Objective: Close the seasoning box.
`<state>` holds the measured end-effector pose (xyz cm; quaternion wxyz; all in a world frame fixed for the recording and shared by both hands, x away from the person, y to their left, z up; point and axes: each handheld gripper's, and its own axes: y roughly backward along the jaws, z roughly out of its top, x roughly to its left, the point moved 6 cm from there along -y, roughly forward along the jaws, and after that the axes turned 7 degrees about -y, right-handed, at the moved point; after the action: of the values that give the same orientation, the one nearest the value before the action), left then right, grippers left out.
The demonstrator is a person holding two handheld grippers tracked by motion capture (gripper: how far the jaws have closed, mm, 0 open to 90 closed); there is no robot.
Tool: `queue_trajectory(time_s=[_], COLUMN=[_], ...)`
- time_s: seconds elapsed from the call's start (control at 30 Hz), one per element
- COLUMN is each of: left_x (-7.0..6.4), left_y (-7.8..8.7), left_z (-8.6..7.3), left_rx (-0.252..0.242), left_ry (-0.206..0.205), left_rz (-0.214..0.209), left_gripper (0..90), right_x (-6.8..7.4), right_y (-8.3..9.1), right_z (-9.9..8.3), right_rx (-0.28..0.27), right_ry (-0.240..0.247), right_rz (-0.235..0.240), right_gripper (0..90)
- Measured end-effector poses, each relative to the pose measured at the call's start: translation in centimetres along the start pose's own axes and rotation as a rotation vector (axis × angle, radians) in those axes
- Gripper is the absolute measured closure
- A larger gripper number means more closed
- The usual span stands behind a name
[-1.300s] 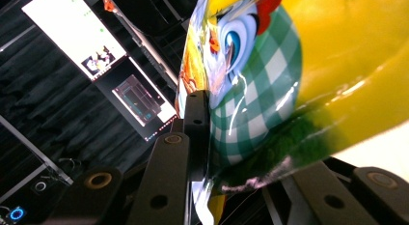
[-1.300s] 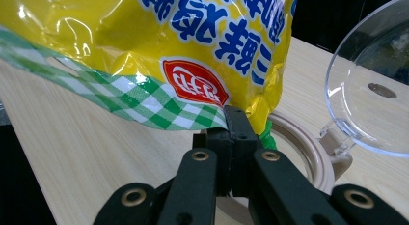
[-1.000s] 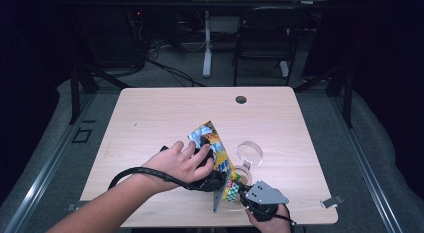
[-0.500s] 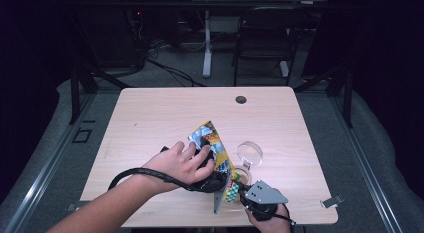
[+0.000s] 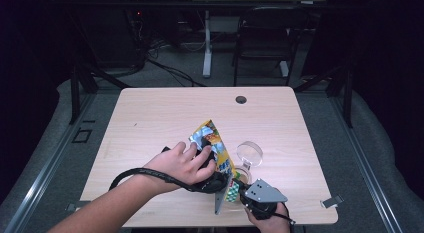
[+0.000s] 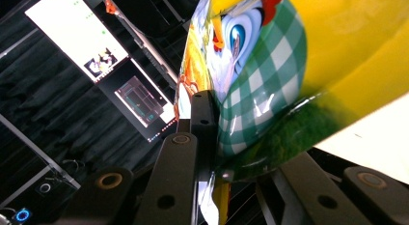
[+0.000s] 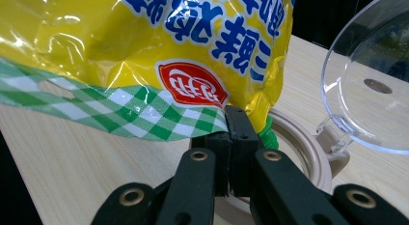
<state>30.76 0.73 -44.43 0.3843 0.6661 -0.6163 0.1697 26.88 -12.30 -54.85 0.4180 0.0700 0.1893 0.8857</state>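
Nothing much has shifted in the last second: both hands and the snack bag (image 5: 215,148) sit where they were, held above the near edge of the table (image 5: 150,118).

On the left, the person's left hand (image 5: 181,165) wraps over the left gripper (image 5: 212,180), its cable looping back along the forearm. In the left gripper view the jaws stand pressed against the bag's glossy green-checked side (image 6: 260,90), so that gripper looks clamped on the bag, though the far jaw is partly covered by the film and the bite itself is hard to see.

Further right, the right gripper (image 5: 239,189) comes up from the bottom edge under its grey plate, and the right gripper view shows its jaws shut tight on the bag's lower corner (image 7: 212,121), just under the red logo. The bag hangs tilted between the two tools, its top pointing away from the person.

Just right of the bag stands a jar (image 5: 245,170) with its clear lid (image 5: 249,153) flipped up; its open beige rim (image 7: 294,138) lies right behind the pinched corner. My reading is that the bag is gripped and positioned but not yet opened or poured, so tearing and emptying remain.

Whether the bag's seal is already torn is hidden, and the jar's inside cannot be made out.
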Motion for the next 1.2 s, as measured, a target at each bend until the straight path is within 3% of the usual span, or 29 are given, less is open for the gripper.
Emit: queue_trajectory(time_s=[0.17, 0.27, 0.4, 0.47, 0.57, 1.2], left_x=[0.06, 0.19, 0.22, 0.15, 0.28, 0.20], left_y=[0.06, 0.20, 0.18, 0.08, 0.23, 0.22], left_z=[0.02, -0.07, -0.05, 0.04, -0.07, -0.04], left_rx=[0.000, 0.021, 0.018, -0.001, 0.020, 0.016], left_ry=[-0.003, -0.031, -0.026, -0.003, -0.030, -0.030], left_rz=[0.005, -0.002, 0.000, 0.007, 0.001, 0.000], left_gripper=[82.2, 82.3, 82.3, 82.5, 82.5, 82.6], right_x=[-0.05, -0.08, -0.09, -0.07, -0.09, 0.03], right_y=[-0.09, -0.13, -0.18, -0.20, -0.21, -0.29], right_z=[0.00, -0.05, -0.05, -0.03, -0.03, -0.07], right_rx=[-0.003, 0.000, 0.001, -0.001, 0.000, 0.002], right_ry=[-0.005, -0.004, -0.004, -0.007, -0.004, -0.004], right_rz=[-0.004, -0.005, -0.007, -0.003, -0.007, 0.000], right_gripper=[88.8, 88.7, 88.7, 88.7, 88.7, 88.7])
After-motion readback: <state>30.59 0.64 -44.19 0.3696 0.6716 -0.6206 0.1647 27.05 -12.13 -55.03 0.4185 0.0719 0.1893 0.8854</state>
